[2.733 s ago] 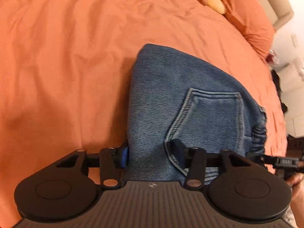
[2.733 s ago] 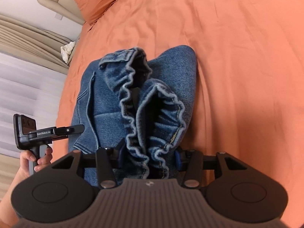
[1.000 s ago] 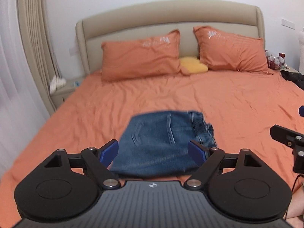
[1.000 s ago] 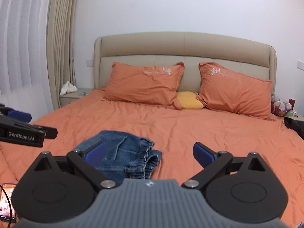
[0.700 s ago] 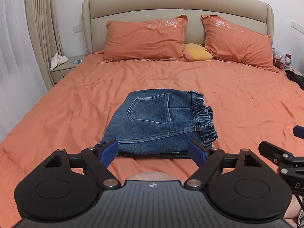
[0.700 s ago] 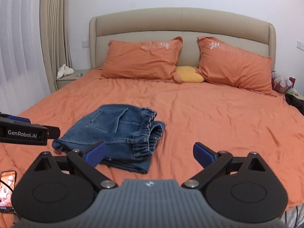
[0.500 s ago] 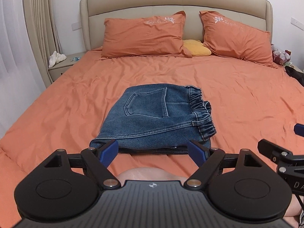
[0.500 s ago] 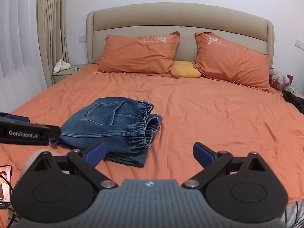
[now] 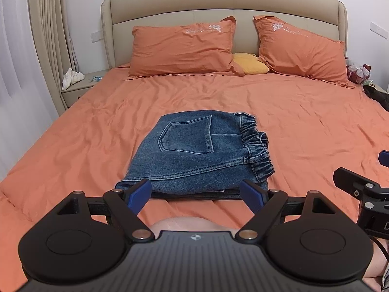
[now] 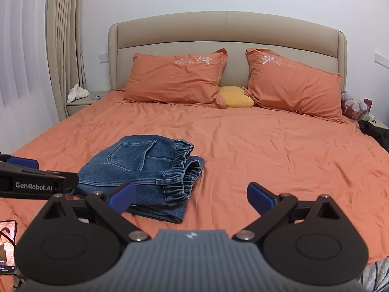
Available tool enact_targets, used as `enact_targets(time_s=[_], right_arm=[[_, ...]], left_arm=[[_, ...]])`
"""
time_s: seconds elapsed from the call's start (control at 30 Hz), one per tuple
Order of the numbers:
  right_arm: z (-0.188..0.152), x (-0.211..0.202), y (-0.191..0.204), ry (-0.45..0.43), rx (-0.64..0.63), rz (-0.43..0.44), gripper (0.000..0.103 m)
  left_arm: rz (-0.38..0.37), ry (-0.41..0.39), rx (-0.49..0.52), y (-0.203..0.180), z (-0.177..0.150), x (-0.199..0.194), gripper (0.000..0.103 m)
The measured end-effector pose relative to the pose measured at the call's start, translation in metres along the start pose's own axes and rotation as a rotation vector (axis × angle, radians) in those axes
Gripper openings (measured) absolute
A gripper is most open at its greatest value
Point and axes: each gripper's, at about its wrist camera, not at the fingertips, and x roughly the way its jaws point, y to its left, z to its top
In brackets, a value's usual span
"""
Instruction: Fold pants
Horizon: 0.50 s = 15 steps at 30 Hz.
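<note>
One pair of pants, folded into a compact stack, pocket up, on the near middle of the bed; my left gripper and right gripper both spread, empty, clear of it; I judge nothing left.

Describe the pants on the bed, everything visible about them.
The pants are blue denim, folded into a compact, roughly rectangular stack of several layers. A stitched back pocket faces up, and the gathered elastic waistband bunches along the stack's right edge. They lie flat on the wrinkled orange sheet, near the foot of the bed and well short of the pillows. Nothing but the sheet touches them; the left gripper and the right gripper are both open and clear.
</note>
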Motion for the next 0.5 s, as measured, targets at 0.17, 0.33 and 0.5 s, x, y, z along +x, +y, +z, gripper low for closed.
enact_targets(time_s=[0.17,0.33,0.5], right_arm=[[0.0007,-0.0019,-0.0013,-0.006,-0.001,0.000,0.094],[0.0011,-0.0016,-0.0017,-0.006,0.000,0.000,0.094],[0.0015,-0.0017,-0.0014,-0.009,0.001,0.002,0.094]], left_arm=[[0.005,0.000,0.006,-0.0011,0.0009,-0.0017,0.097],[0.005,-0.001,0.007,-0.0010,0.0018,-0.0025,0.097],[0.002,-0.003,0.008,0.0007,0.0025,-0.0018,0.097]])
